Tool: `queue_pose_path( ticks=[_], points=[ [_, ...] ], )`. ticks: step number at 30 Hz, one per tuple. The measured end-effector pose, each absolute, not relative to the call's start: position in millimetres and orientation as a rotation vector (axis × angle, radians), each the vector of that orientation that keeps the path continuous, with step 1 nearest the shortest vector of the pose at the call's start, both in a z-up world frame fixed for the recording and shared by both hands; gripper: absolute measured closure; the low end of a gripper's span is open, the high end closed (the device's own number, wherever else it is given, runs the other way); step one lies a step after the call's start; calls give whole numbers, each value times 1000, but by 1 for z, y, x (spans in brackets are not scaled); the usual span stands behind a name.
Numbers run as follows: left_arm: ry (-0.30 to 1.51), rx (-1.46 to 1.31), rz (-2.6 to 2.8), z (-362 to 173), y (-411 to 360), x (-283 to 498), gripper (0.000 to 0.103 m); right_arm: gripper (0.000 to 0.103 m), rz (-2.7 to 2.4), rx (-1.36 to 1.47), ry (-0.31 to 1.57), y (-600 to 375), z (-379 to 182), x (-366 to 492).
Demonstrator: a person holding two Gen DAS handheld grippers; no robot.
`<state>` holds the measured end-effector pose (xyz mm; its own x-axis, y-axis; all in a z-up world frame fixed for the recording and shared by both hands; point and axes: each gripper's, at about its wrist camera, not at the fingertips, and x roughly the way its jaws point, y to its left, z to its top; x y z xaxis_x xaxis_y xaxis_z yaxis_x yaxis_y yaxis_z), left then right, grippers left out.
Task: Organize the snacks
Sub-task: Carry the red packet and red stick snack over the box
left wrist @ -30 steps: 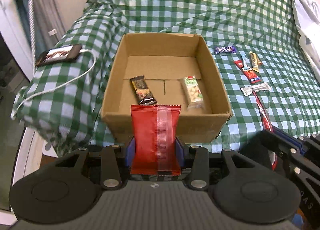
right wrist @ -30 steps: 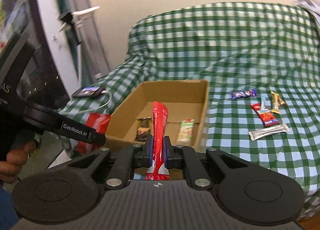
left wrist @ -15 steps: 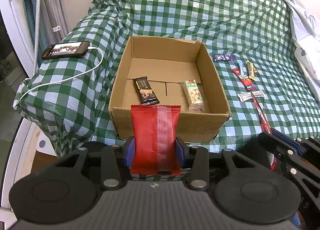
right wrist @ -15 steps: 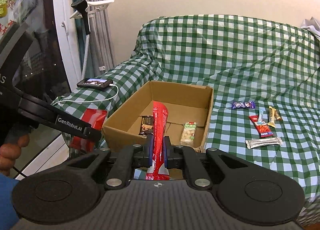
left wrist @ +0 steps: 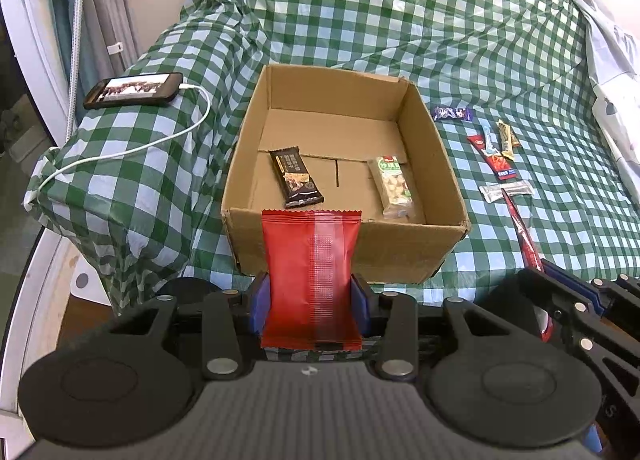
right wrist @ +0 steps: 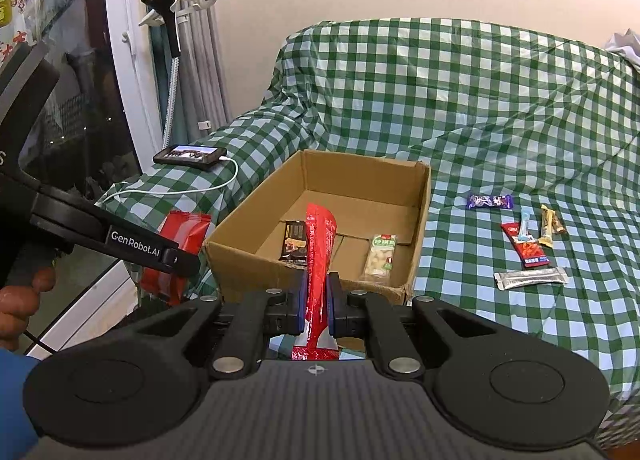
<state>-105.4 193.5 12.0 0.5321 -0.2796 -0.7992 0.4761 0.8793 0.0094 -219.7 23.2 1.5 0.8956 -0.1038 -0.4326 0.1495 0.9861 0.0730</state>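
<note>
Right now the left gripper (left wrist: 311,300) has its jaws clamped on the two side edges of a wide red packet (left wrist: 311,272), which stands upright with its flat face and centre seam toward the camera. Its crimped top edge overlaps the near wall of the cardboard box (left wrist: 344,248) in this view; whether it touches the box I cannot tell. The right gripper (right wrist: 316,310) has its jaws pressed tight on a thin red stick pack (right wrist: 318,260), held on edge and leaning a little to the right, its tip in front of the box opening.

The box sits open on a bed covered with a green checked cloth (left wrist: 400,20). Inside it, a dark chocolate bar (left wrist: 296,176) lies on the left of the floor and a clear bag of pale nuts with a green label (left wrist: 392,186) lies on the right, the two apart.

To the right of the box, loose snacks lie on the cloth: a purple wrapper (left wrist: 453,114) farthest away, then a red pack (left wrist: 491,158) with a light blue stick (left wrist: 489,137) across it and a yellow bar (left wrist: 507,138) just beside it, and nearer, a silver pack (left wrist: 506,192).

To the left of the box, a phone (left wrist: 134,89) with a lit screen rests on the cloth, with a white cable (left wrist: 132,148) plugged in and trailing toward the near left edge. In the right wrist view, a hand (right wrist: 20,296) grips the handle of the left gripper at the left edge.
</note>
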Motion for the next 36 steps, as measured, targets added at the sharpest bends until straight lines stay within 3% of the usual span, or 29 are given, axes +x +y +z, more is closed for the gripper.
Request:
queue_pose_path(
  ticks=[36],
  points=[
    [1031, 237, -451, -28, 180, -56, 57, 93, -128, 136, 597, 9, -22, -166]
  ],
)
